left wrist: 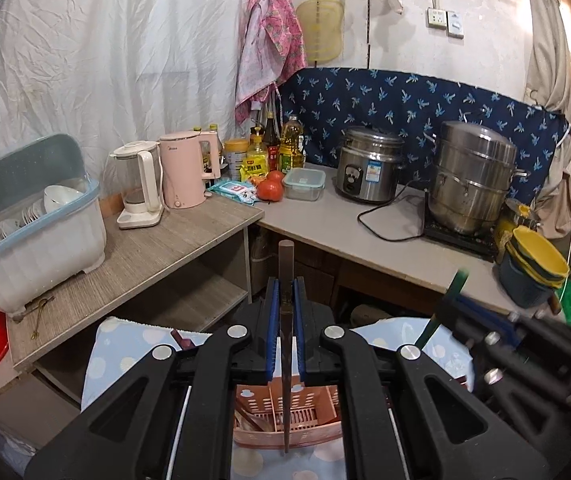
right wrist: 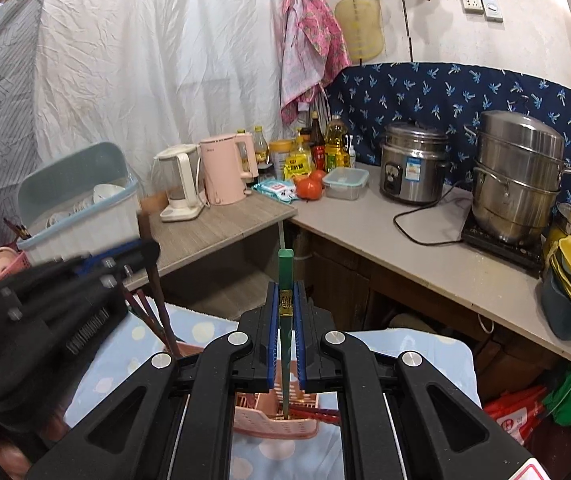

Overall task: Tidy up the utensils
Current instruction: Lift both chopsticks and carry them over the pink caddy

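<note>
My left gripper (left wrist: 285, 292) is shut on a dark brown chopstick (left wrist: 286, 264) that stands upright. Its lower tip hangs over a pink slotted utensil basket (left wrist: 253, 404) on a blue dotted cloth (left wrist: 125, 348). The right gripper (left wrist: 459, 304) appears blurred at the right edge, holding a green chopstick (left wrist: 455, 284). In the right wrist view my right gripper (right wrist: 285, 292) is shut on the green chopstick (right wrist: 286, 268), which has a gold band. Its tip reaches into the pink basket (right wrist: 269, 428), where red chopsticks (right wrist: 317, 414) lie. The left gripper (right wrist: 141, 250) is blurred at the left with the brown chopstick (right wrist: 156, 280).
A wooden shelf table (left wrist: 145, 256) carries a dish rack (left wrist: 33, 240) and two kettles (left wrist: 183, 170). The grey counter (left wrist: 325, 224) holds bottles, tomatoes, a rice cooker (left wrist: 369, 164), a steel steamer (left wrist: 473, 176) and stacked yellow bowls (left wrist: 537, 260). More brown chopsticks (right wrist: 141, 312) stand at the basket's left.
</note>
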`<state>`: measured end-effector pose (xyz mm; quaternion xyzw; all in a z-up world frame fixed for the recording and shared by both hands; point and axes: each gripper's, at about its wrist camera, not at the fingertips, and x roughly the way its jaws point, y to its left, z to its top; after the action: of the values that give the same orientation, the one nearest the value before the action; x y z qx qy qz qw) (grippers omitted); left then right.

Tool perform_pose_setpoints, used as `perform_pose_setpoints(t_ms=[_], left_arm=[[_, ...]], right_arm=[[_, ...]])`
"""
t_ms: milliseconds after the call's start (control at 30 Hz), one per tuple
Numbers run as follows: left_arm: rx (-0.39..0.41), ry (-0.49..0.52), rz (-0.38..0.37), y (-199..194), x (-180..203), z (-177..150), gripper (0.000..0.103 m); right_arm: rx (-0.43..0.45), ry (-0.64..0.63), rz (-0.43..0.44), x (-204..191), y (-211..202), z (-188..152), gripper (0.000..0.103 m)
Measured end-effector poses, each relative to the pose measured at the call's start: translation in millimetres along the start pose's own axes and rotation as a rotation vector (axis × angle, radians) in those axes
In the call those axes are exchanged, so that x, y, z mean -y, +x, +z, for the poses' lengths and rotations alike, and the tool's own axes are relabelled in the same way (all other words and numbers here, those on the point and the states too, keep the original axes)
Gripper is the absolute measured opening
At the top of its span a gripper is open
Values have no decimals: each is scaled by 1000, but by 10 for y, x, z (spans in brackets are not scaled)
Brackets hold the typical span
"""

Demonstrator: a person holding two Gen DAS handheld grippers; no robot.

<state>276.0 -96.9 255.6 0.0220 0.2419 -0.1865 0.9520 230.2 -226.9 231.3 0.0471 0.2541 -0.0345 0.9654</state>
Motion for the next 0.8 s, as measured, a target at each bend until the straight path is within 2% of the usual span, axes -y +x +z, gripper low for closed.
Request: perform_pose_setpoints(t_ms=[200, 333, 800], left_arm=[[88, 15, -5, -257, 53, 313, 7], [101, 3, 5, -207, 50, 395, 7], [-34, -13, 49, 264, 10, -135, 8]], right_arm=[[-3, 13, 0, 48, 43, -11, 7], [5, 16, 3, 44, 30, 24, 7], [-53, 27, -10, 106, 200, -195, 7]])
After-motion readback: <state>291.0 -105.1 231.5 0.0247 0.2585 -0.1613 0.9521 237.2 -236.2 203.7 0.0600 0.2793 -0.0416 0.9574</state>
